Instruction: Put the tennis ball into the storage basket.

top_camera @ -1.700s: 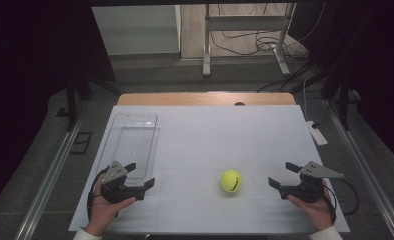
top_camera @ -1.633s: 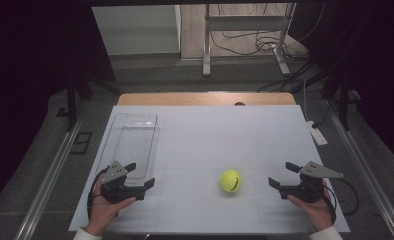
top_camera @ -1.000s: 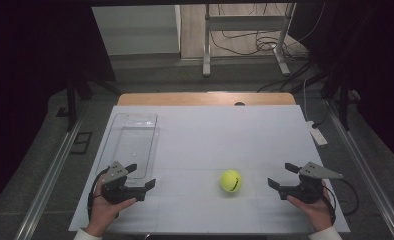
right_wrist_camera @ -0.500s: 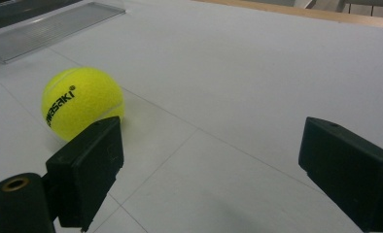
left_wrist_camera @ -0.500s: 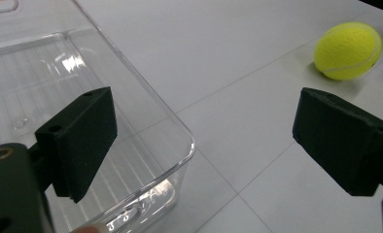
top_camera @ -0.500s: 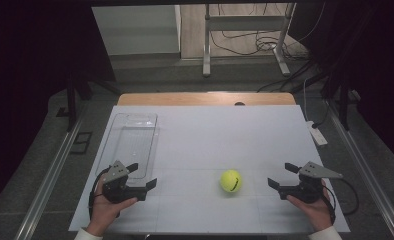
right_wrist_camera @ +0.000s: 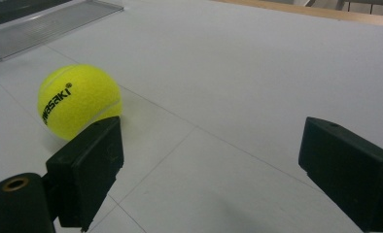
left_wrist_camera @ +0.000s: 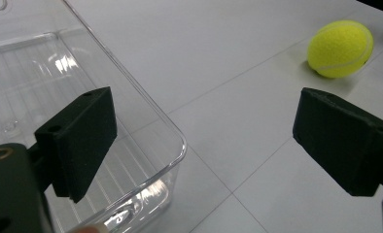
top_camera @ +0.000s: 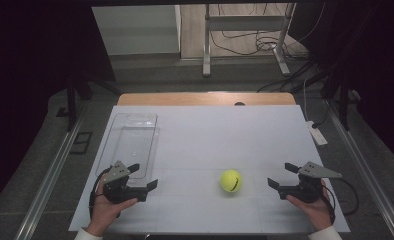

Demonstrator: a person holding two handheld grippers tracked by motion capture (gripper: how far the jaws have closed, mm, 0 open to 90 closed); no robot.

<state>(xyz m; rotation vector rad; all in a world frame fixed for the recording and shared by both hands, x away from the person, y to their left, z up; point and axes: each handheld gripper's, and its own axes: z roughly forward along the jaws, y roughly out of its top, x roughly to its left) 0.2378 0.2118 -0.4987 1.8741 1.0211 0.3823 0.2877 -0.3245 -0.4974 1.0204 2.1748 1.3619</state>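
Fuzzy yellow round ball point(top_camera: 230, 180), clear ribbed tray point(top_camera: 130, 145)

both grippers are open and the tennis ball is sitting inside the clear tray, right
Not quite. Both grippers, left and right, are open, but the tennis ball sits on the white table, well apart from the clear tray. The high view shows this.

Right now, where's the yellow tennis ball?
In the high view the yellow tennis ball sits on the white table, near the front edge, between the two open tongs, nearer the right tongs, apart from the clear plastic tray.
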